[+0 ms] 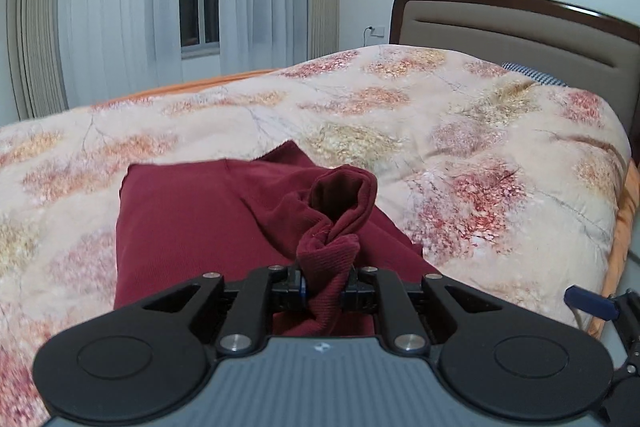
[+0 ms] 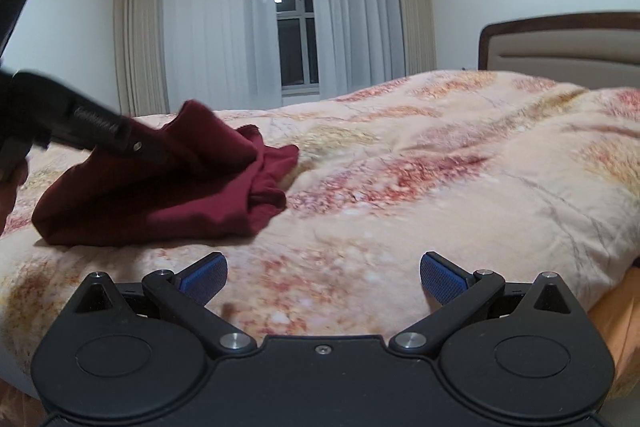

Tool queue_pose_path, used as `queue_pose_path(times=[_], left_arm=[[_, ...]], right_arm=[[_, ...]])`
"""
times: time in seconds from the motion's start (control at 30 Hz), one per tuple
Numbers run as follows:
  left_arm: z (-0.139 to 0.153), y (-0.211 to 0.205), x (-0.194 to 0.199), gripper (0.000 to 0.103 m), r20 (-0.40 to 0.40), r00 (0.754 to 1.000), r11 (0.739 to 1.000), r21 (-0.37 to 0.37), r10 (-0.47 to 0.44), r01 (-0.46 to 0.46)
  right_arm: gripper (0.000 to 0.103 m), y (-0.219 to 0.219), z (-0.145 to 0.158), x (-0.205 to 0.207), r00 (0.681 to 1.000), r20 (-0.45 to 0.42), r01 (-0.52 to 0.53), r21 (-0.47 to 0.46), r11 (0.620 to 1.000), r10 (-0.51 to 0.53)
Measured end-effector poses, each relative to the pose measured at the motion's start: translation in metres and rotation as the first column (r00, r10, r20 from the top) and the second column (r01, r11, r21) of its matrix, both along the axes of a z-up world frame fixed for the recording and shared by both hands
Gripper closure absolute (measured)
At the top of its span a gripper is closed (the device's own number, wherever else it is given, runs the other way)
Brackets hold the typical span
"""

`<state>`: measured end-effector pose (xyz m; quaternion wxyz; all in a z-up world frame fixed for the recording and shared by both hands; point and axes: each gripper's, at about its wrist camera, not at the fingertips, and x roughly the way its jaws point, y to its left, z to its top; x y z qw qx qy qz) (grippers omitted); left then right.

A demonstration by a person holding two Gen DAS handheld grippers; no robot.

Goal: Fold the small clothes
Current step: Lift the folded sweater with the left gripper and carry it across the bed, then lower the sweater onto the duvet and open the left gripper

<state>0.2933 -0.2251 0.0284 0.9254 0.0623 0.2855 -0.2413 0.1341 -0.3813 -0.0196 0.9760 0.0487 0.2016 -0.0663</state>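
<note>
A dark red small garment (image 1: 192, 223) lies on the floral quilt (image 1: 460, 155). My left gripper (image 1: 326, 291) is shut on a bunched ribbed part of it, a sleeve or cuff (image 1: 340, 211), which stands up between the jaws. In the right wrist view the garment (image 2: 160, 195) lies at the left, with the left gripper (image 2: 100, 131) reaching over it from the left. My right gripper (image 2: 322, 281) is open and empty above the quilt (image 2: 440, 187), to the right of the garment and apart from it.
A padded headboard with a dark wood frame (image 1: 520, 27) stands at the right. White curtains and a window (image 2: 296, 27) are behind the bed. An orange sheet edge (image 1: 624, 235) shows at the bed's right side. A checked pillow corner (image 1: 532, 73) peeks out by the headboard.
</note>
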Motion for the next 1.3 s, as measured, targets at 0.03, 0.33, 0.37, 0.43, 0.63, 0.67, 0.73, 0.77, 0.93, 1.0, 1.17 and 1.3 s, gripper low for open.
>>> queue_pose_path(times=[0.03, 0.33, 0.37, 0.43, 0.63, 0.67, 0.73, 0.77, 0.93, 1.0, 1.17, 1.3], left_arm=[[0.0, 0.004, 0.001, 0.088, -0.012, 1.0, 1.0, -0.014, 0.001, -0.001], [0.011, 0.029, -0.011, 0.03, -0.04, 0.999, 0.988, -0.153, -0.037, 0.03], [0.012, 0.031, -0.013, 0.028, -0.038, 0.998, 0.986, -0.165, -0.042, 0.035], [0.015, 0.037, -0.015, 0.02, -0.037, 0.998, 0.982, -0.187, -0.044, 0.036], [0.02, 0.06, -0.017, 0.003, -0.041, 0.999, 0.972, -0.23, 0.035, -0.043], [0.02, 0.065, -0.017, 0.0, -0.041, 0.997, 0.97, -0.232, 0.064, -0.072], [0.019, 0.076, -0.016, 0.001, -0.043, 0.991, 0.964, -0.229, 0.13, -0.136], [0.018, 0.082, -0.016, 0.0, -0.046, 0.986, 0.959, -0.227, 0.163, -0.169], [0.008, 0.115, -0.012, 0.0, -0.08, 0.951, 0.919, -0.244, 0.299, -0.31], [0.003, 0.13, -0.009, 0.0, -0.101, 0.934, 0.895, -0.268, 0.343, -0.357], [-0.015, 0.157, 0.008, 0.0, -0.199, 0.904, 0.853, -0.306, 0.377, -0.423], [-0.023, 0.158, 0.014, 0.0, -0.218, 0.905, 0.86, -0.294, 0.365, -0.417]], right_arm=[[0.0, -0.002, -0.001, 0.001, 1.0, -0.002, 0.001, 0.015, 1.0, -0.001], [0.0, -0.004, 0.013, 0.018, 0.997, -0.072, 0.038, 0.002, 0.999, -0.038], [0.0, -0.005, 0.015, 0.02, 0.995, -0.087, 0.054, -0.007, 0.999, -0.054], [0.0, -0.006, 0.017, 0.023, 0.991, -0.107, 0.077, -0.025, 0.997, -0.079], [0.0, -0.005, 0.022, 0.023, 0.99, -0.113, 0.084, -0.044, 0.995, -0.089], [0.0, -0.004, 0.022, 0.024, 0.99, -0.113, 0.08, -0.045, 0.996, -0.085], [0.0, -0.002, 0.023, 0.027, 0.991, -0.113, 0.069, -0.048, 0.996, -0.074], [0.0, 0.0, 0.023, 0.029, 0.992, -0.111, 0.061, -0.049, 0.997, -0.066], [0.0, -0.003, 0.031, 0.046, 0.998, -0.061, -0.023, 0.038, 0.999, 0.025], [0.0, -0.012, 0.039, 0.061, 0.994, -0.023, -0.098, 0.164, 0.982, 0.103], [0.001, -0.026, 0.057, 0.121, 0.951, 0.058, -0.298, 0.438, 0.848, 0.304], [0.004, -0.023, 0.054, 0.173, 0.935, -0.036, -0.283, 0.527, 0.801, 0.354]])
